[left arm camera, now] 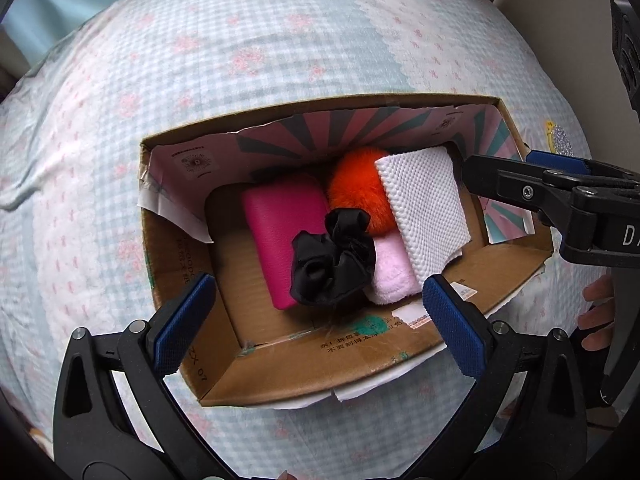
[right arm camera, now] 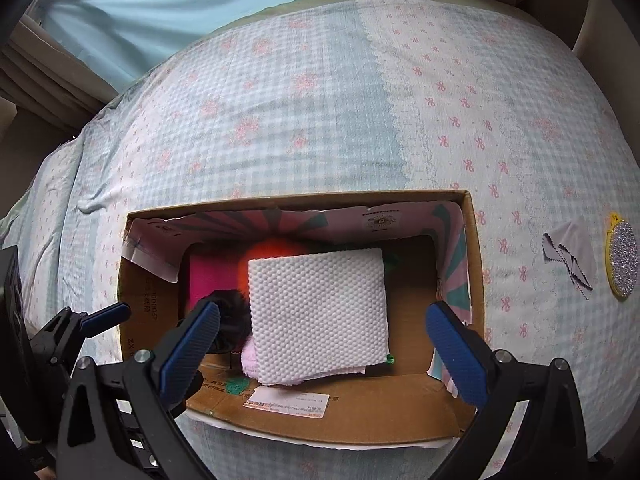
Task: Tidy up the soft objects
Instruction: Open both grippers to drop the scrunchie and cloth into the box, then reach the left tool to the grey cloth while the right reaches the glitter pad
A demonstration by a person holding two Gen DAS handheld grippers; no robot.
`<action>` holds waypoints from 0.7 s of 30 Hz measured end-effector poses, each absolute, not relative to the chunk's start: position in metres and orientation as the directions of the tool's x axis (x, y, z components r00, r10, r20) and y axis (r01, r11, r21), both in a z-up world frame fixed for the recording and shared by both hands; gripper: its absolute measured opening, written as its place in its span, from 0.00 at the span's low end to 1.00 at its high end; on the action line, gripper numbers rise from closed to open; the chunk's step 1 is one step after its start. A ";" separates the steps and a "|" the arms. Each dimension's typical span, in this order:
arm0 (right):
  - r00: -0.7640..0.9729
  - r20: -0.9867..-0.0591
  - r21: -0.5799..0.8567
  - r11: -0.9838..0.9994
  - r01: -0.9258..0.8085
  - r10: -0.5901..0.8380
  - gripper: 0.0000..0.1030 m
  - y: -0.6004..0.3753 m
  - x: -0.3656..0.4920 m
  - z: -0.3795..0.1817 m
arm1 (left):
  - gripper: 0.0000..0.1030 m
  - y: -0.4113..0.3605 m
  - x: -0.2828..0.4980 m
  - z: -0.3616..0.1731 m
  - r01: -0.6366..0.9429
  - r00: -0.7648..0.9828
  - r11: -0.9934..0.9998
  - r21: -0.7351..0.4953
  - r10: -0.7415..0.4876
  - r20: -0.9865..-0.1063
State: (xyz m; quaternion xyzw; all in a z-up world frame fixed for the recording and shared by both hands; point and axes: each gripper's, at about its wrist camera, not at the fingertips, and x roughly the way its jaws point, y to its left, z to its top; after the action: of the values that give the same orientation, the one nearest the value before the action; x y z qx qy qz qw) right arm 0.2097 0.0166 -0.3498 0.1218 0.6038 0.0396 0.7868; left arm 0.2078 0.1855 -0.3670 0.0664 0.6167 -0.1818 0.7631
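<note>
Five soft things sit in the cardboard box [left arm camera: 280, 384] on the bed cover [left arm camera: 200, 80]. From left to right, there is a pink pouch [left arm camera: 280, 236], a black scrunchie [left arm camera: 336, 260], an orange pom-pom [left arm camera: 352, 184], a light pink cloth [left arm camera: 394, 272] and a white paper towel [left arm camera: 424, 208]. They are packed close together, likely so they stay tidy. The left gripper [left arm camera: 316, 320] hangs over the box with its jaws apart and empty. The right gripper [right arm camera: 324, 344] is wide apart and empty too. Off to the right, a grey cloth [right arm camera: 570, 256] and a glittery round thing [right arm camera: 622, 260] lie outside the box, maybe next to go in.
</note>
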 end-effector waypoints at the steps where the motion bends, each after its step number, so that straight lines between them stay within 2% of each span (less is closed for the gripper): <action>1: 0.276 -0.938 0.239 0.967 0.082 0.209 1.00 0.017 0.207 -0.345 | 1.00 0.187 0.206 -0.363 0.359 0.181 0.926 -0.122 -0.197 -0.964; 9: 0.349 -0.919 0.214 0.976 0.050 0.183 1.00 0.017 0.183 -0.293 | 1.00 0.190 0.186 -0.314 0.352 0.259 0.930 -0.103 -0.203 -0.944; 21: 0.546 -0.834 0.126 0.991 0.039 0.085 1.00 0.018 0.119 -0.177 | 1.00 0.196 0.134 -0.202 0.284 0.464 0.957 -0.067 -0.198 -0.863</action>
State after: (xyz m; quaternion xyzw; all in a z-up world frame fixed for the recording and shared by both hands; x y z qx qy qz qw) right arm 0.1190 0.0176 -0.1774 0.0651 0.4764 0.0129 0.8767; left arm 0.1344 0.1964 -0.2017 0.0430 0.4981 -0.1410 0.8545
